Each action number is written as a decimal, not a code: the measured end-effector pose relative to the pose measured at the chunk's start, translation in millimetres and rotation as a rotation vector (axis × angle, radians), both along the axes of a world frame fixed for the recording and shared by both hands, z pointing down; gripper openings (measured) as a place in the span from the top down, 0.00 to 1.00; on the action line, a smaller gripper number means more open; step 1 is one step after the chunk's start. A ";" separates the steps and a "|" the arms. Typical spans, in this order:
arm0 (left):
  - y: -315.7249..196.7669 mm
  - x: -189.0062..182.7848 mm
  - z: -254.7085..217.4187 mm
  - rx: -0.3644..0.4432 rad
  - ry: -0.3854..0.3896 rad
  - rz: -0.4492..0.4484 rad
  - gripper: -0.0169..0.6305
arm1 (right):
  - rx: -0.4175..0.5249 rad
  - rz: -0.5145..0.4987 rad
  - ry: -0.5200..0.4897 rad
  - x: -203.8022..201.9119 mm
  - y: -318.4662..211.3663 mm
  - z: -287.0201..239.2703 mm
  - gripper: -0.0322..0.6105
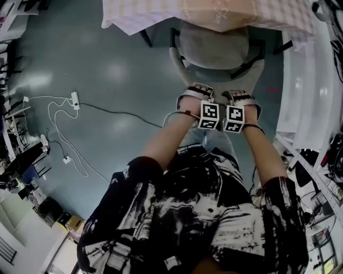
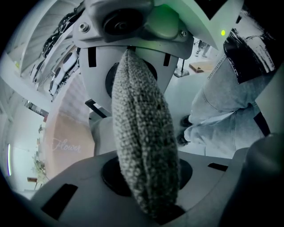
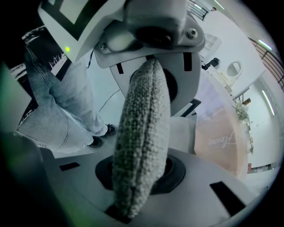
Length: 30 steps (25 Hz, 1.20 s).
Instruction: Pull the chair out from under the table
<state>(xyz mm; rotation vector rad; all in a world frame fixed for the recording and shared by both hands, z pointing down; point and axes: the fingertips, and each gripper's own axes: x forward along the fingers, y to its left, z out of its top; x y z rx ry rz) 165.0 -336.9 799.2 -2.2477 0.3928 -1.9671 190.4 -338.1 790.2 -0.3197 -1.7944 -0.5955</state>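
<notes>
A grey chair (image 1: 214, 45) stands with the front of its seat under a table with a pink checked cloth (image 1: 214, 13). Both grippers sit side by side on the top edge of its backrest, close in front of my body. My left gripper (image 1: 199, 92) is shut on the knitted grey backrest edge (image 2: 144, 146). My right gripper (image 1: 240, 97) is shut on the same edge (image 3: 142, 146), a little to the right. In both gripper views the fabric fills the gap between the jaws, and the seat (image 2: 100, 133) and tablecloth (image 3: 222, 137) lie beyond.
White cables and a power strip (image 1: 75, 100) lie on the blue-grey floor to the left. A white bench with clutter (image 1: 305, 107) runs along the right. My legs in jeans (image 2: 222, 111) stand just behind the chair. Boxes and gear crowd the lower left (image 1: 32, 182).
</notes>
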 end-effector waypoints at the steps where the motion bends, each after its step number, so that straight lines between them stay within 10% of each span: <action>1: 3.6 2.1 -0.1 0.000 -0.001 0.000 0.87 | -0.001 0.001 0.001 2.4 3.6 -0.2 0.86; 30: 126.9 91.8 3.1 -0.002 -0.007 -0.063 0.87 | -0.031 -0.039 0.003 92.3 125.8 0.6 0.87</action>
